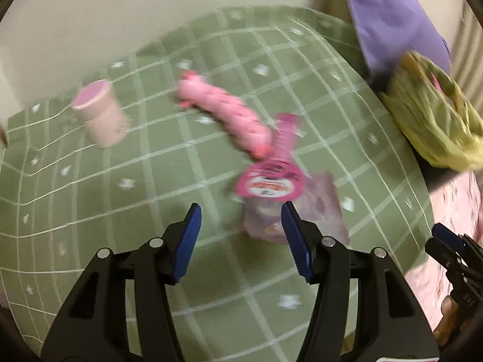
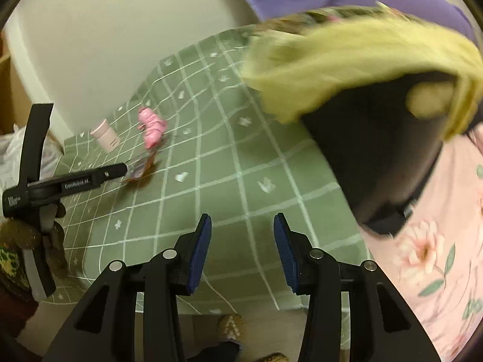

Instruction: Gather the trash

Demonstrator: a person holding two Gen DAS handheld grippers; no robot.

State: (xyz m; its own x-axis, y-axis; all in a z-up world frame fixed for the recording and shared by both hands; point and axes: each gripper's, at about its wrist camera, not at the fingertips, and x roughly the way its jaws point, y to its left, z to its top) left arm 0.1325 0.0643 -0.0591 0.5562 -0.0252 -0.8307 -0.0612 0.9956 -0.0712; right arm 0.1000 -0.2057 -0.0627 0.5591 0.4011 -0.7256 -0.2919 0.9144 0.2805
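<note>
On the green checked tablecloth [image 1: 120, 217] lie a pink cup [image 1: 101, 114] on its side, a long pink wrapper [image 1: 223, 114], a magenta packet [image 1: 271, 175] and a pale purple packet [image 1: 317, 211]. My left gripper [image 1: 241, 238] is open just short of the packets, which lie by its right finger. The black bin [image 2: 383, 157] with a yellow-green bag liner [image 2: 347, 60] stands at the right. My right gripper [image 2: 241, 253] is open and empty over the cloth, left of the bin. The cup [image 2: 105, 135] and wrapper [image 2: 151, 126] show far off.
A purple pillow [image 1: 392, 15] lies behind the bin. A pink floral sheet [image 2: 437, 256] lies at the right. The table's near edge shows floor below [image 2: 211, 316]. A cream wall [image 2: 105, 45] stands behind the table. The left gripper [image 2: 75, 181] shows in the right wrist view.
</note>
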